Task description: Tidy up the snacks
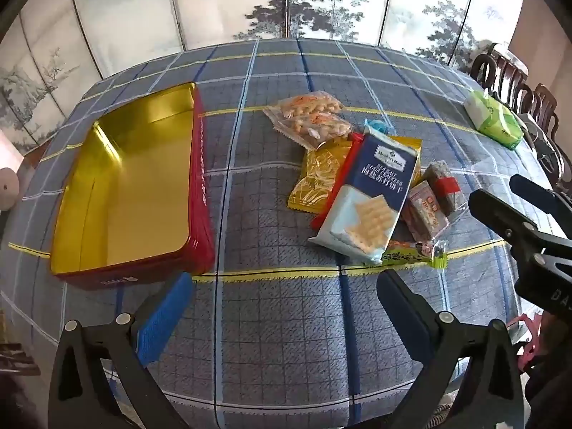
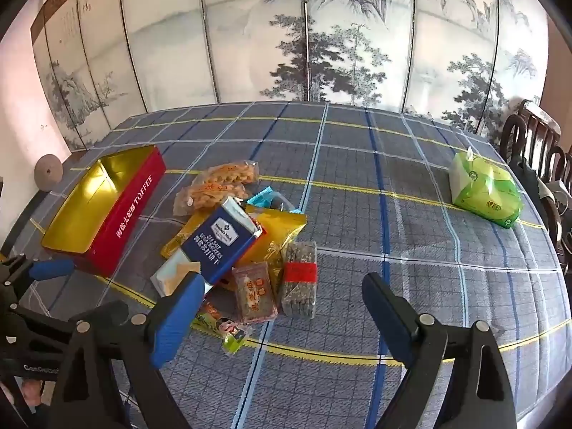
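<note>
A red toffee tin (image 1: 200, 193) (image 2: 132, 214) with a gold inside lies open on the left of the table. A heap of snacks lies to its right: a blue cracker pack (image 1: 371, 193) (image 2: 218, 246), two clear bags of nuts (image 1: 311, 118) (image 2: 221, 182), gold packets (image 1: 318, 178) (image 2: 282, 228), and small wrapped bars (image 1: 429, 207) (image 2: 298, 279). My left gripper (image 1: 286, 293) hovers open over bare cloth in front of the tin and the heap. My right gripper (image 2: 282, 304) stands open just before the small bars, nothing between its fingers. Its black body (image 1: 518, 228) shows in the left wrist view.
A green tissue pack (image 1: 495, 121) (image 2: 486, 189) lies at the far right of the checked tablecloth (image 1: 286, 339) (image 2: 393, 214). Dark wooden chairs (image 2: 536, 143) stand along the right edge. A painted folding screen (image 2: 321, 35) closes the back.
</note>
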The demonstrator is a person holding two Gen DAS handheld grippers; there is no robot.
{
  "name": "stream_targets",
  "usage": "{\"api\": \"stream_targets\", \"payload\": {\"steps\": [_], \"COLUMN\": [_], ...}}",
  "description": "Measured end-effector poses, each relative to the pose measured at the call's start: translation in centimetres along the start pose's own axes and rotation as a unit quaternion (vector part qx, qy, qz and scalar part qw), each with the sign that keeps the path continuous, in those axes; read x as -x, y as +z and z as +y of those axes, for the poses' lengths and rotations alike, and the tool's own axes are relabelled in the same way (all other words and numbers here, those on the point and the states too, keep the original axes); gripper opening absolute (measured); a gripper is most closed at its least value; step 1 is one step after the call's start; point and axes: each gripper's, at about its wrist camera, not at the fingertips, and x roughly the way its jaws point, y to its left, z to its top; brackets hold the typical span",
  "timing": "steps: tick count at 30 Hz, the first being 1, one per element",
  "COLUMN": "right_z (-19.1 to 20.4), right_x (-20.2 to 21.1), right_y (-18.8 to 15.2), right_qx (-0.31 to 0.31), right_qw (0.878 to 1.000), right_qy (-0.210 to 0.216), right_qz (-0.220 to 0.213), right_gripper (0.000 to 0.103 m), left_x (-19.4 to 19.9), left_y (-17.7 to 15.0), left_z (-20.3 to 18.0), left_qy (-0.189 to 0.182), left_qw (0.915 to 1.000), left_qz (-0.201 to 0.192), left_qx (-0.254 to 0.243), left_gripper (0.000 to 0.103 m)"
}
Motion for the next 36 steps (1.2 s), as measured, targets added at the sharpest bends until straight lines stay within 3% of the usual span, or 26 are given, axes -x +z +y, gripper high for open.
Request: {"api": "stream_targets", "payload": {"steps": [27, 36], "right_z": [0.3, 0.0], "right_x": [-1.2, -1.4], "right_y": [-0.4, -0.4], "right_qx": [-0.002, -0.006], "right_qw": [1.000, 1.000], "right_qy": [0.009, 0.010], "right_qz": [0.012, 0.014], "right_gripper": [0.092, 0.092], "left_x": [-1.0, -1.1], "left_y": [-0.4, -0.2], "left_z": [-0.6, -0.8], "left_qy": [0.005, 0.020], "left_qw": [0.9998, 0.9994], "left_qz": [0.009, 0.006], "left_qx": [-0.018, -0.029], "left_gripper": [0.099, 0.092]}}
